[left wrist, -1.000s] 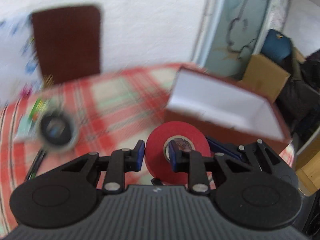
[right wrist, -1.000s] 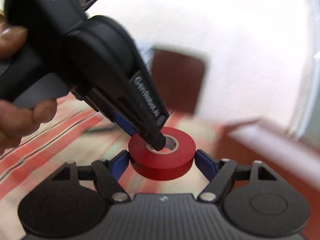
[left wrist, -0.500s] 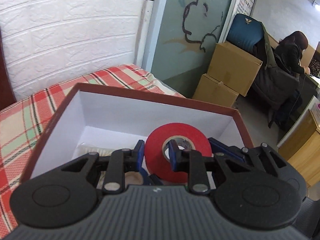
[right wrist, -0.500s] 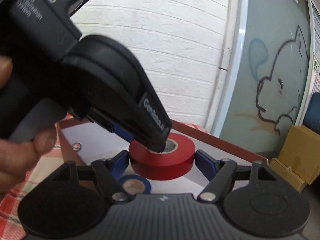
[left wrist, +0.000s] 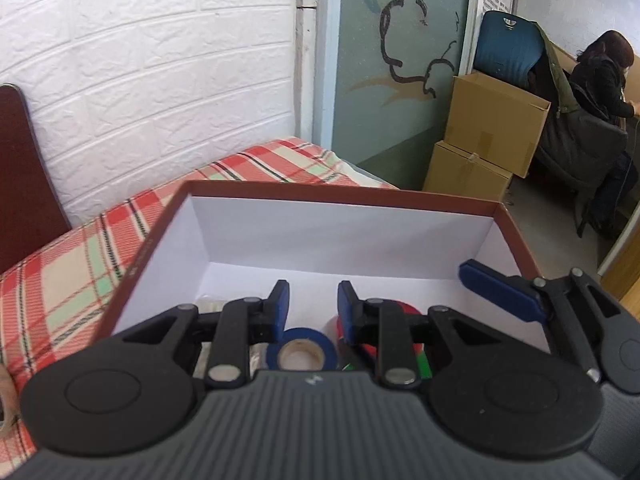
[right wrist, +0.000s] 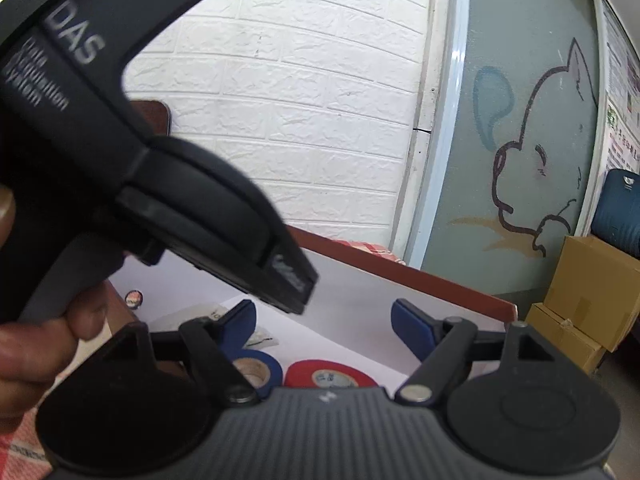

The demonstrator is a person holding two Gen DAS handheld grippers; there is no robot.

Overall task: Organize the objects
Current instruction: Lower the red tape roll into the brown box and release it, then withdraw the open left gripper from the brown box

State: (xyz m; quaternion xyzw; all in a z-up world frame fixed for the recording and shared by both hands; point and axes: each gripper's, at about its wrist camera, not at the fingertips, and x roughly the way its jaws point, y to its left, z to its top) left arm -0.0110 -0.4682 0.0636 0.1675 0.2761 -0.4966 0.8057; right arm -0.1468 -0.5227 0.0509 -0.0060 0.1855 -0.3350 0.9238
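Observation:
A red tape roll (right wrist: pixel 330 376) lies flat on the white floor of the brown-rimmed box (left wrist: pixel 340 191), next to a blue tape roll (left wrist: pixel 300 354) (right wrist: pixel 256 370). In the left wrist view the red roll (left wrist: pixel 404 310) is mostly hidden behind my right finger. My left gripper (left wrist: pixel 313 304) hangs over the box, open a little and empty. My right gripper (right wrist: pixel 324 320) is open wide and empty above the two rolls. The left gripper's black body (right wrist: pixel 224 232) crosses the right wrist view, above the box.
The box (right wrist: pixel 420 276) sits on a red plaid tablecloth (left wrist: pixel 72 276) against a white brick wall. A dark red chair back (left wrist: pixel 20 176) stands at the left. Cardboard boxes (left wrist: pixel 488 140) and a seated person (left wrist: pixel 600 112) are beyond the table at the right.
The red tape roll, held by my left gripper over the box before, now lies on the box floor. The left jaws have opened off it. Both grippers hang over the box.

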